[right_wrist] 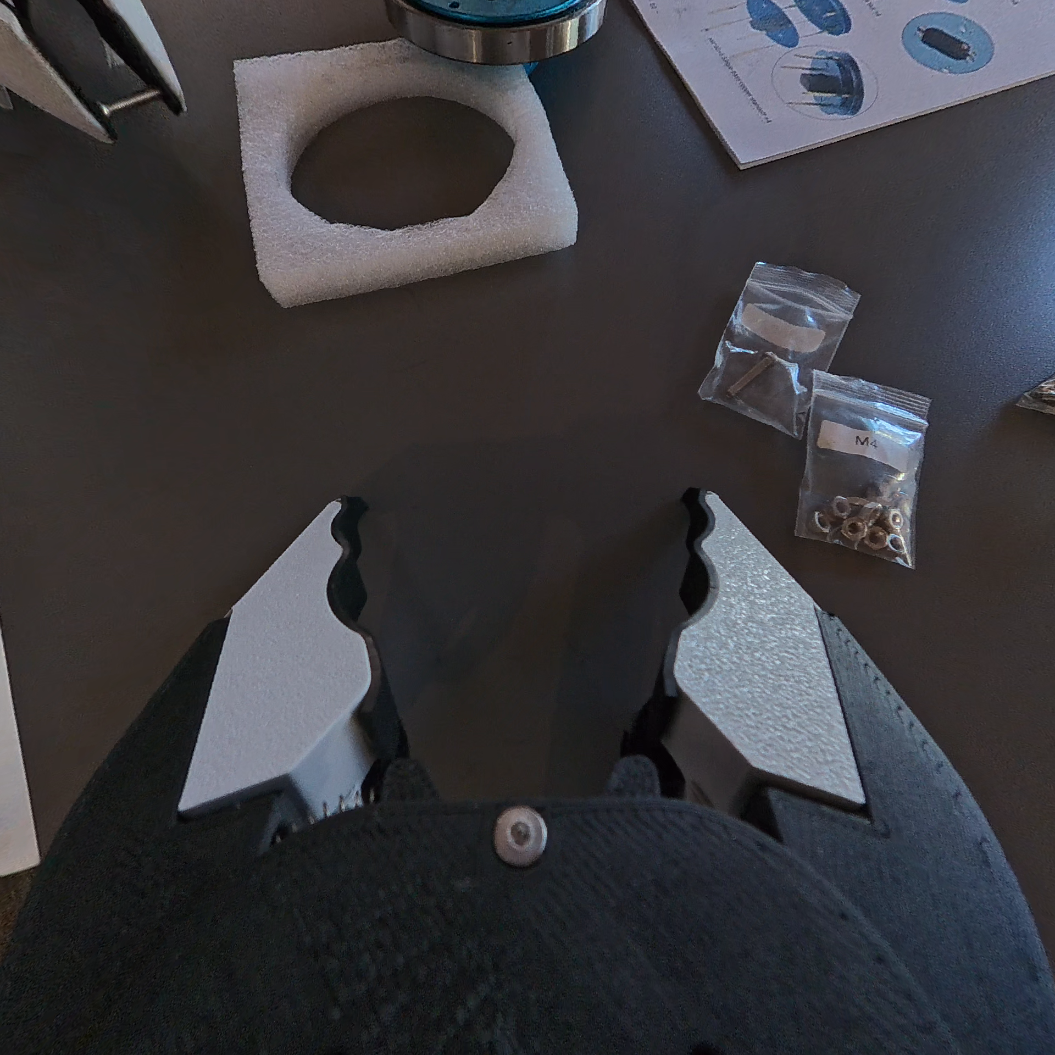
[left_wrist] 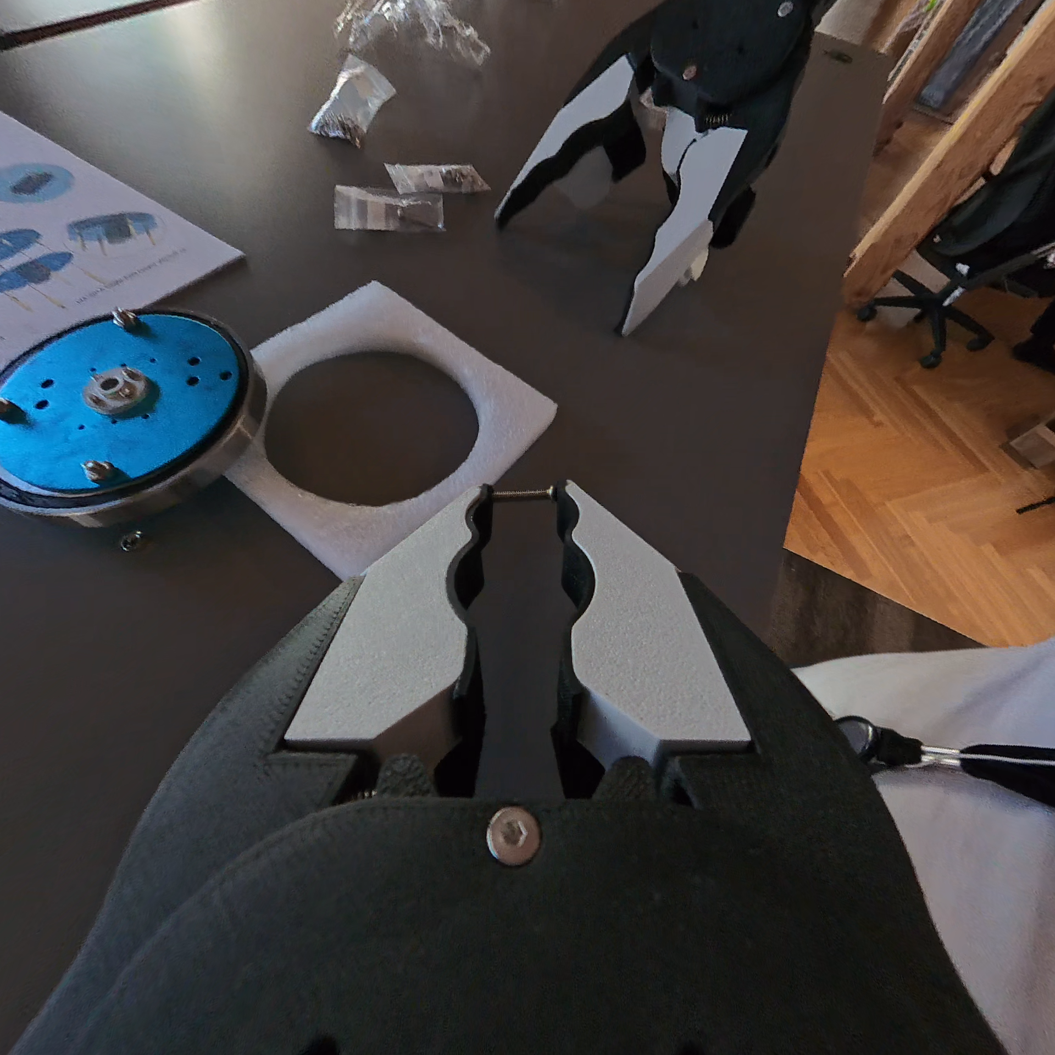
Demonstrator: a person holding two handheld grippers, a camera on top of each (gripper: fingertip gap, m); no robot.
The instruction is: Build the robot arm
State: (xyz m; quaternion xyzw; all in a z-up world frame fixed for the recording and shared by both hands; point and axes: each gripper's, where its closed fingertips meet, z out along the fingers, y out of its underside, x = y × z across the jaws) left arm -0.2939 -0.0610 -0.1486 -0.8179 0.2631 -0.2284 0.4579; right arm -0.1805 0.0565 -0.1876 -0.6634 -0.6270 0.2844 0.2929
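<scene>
Counter (right_wrist: 143, 371): dark and matte; we see it bearing everything here
Foam frame (left_wrist: 502, 411): white square with a round hole; touching the disc's rim
Disc (left_wrist: 114, 399): blue-faced, metal-rimmed, studs upright; beside a printed sheet (left_wrist: 85, 228)
Right gripper (right_wrist: 522, 502): we find its fingers wide apart, holding nothing; bag of nuts (right_wrist: 862, 474) just beside
Left gripper (left_wrist: 523, 490): clamped on the screw, over the foam's near edge
Screw (left_wrist: 522, 493): crosswise between the tips

Two grippers: the left gripper (left_wrist: 523, 492) pinching one screw (left_wrist: 522, 493), the right gripper (right_wrist: 522, 502) spread with nothing in it. Ahead of them on the worktop (right_wrist: 143, 371): one foam frame (right_wrist: 399, 251), one blue-topped metal disc (left_wrist: 114, 399), one printed sheet (right_wrist: 856, 85). To the right gripper's right lie two small clear bags (right_wrist: 862, 474).
</scene>
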